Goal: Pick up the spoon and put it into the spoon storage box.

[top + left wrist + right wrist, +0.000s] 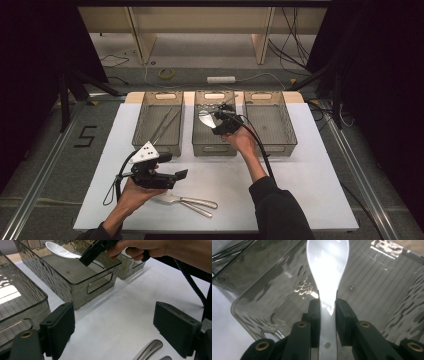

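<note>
Spoon (327, 272) white, glossy, broad oval bowl, narrow handle; right claw (328, 315) clamped on handle; left claw (125, 330) apart, empty.

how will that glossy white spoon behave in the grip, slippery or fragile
The glossy white ceramic-looking spoon is probably stiff: it juts straight out from the right hand-held gripper, unbent. Its shiny glaze suggests it could slip, since the pads clamp only the narrow handle. If ceramic, it may chip if dropped into the smoky clear plastic middle bin below.
</note>
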### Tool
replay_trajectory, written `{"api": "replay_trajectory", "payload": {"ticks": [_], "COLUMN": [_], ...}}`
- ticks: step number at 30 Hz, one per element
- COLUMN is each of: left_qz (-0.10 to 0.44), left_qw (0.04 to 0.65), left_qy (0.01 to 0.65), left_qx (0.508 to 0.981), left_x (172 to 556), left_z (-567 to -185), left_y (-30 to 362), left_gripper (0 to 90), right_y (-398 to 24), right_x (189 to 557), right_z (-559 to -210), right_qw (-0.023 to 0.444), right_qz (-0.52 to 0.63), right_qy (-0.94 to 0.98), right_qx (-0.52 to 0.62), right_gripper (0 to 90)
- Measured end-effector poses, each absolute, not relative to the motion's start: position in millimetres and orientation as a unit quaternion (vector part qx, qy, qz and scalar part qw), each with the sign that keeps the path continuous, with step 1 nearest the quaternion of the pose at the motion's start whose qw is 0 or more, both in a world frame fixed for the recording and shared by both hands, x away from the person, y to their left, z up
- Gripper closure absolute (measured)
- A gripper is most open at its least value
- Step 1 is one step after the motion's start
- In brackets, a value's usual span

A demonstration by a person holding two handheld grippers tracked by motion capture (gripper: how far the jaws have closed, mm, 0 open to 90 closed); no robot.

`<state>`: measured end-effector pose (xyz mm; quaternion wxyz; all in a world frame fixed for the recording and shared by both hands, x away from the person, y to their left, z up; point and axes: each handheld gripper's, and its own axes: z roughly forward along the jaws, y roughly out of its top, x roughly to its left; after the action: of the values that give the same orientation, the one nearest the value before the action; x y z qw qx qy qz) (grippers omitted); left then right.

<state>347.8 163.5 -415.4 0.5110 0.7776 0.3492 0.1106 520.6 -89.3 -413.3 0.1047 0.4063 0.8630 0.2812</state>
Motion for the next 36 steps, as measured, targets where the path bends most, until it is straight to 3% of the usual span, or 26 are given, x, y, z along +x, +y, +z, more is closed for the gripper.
{"api": "replay_trajectory", "payload": {"ticks": [11,12,21,36], "left_qz": [0.111,0.11,0.109,0.103], "left_qw": [0.505,0.505,0.496,0.469], "left_qy": [0.347,0.347,0.349,0.332], "left_qx": [0.783,0.782,0.788,0.812], "left_x": [349,349,350,350], "left_z": [-416,-416,-417,-417], "left_y": [164,163,163,156], "left_gripper": [17.3,17.3,17.3,17.5], "right_y": [-93,-96,-110,-156], "right_x": [520,519,495,418], "right_z": [-405,-403,-386,-383], "right_qw": [0.099,0.093,0.104,0.112], "right_qz": [0.298,0.303,0.327,0.387], "right_qy": [0.857,0.856,0.857,0.851], "right_qx": [0.408,0.408,0.384,0.337], "right_gripper": [59.4,53.9,34.4,29.8]}}
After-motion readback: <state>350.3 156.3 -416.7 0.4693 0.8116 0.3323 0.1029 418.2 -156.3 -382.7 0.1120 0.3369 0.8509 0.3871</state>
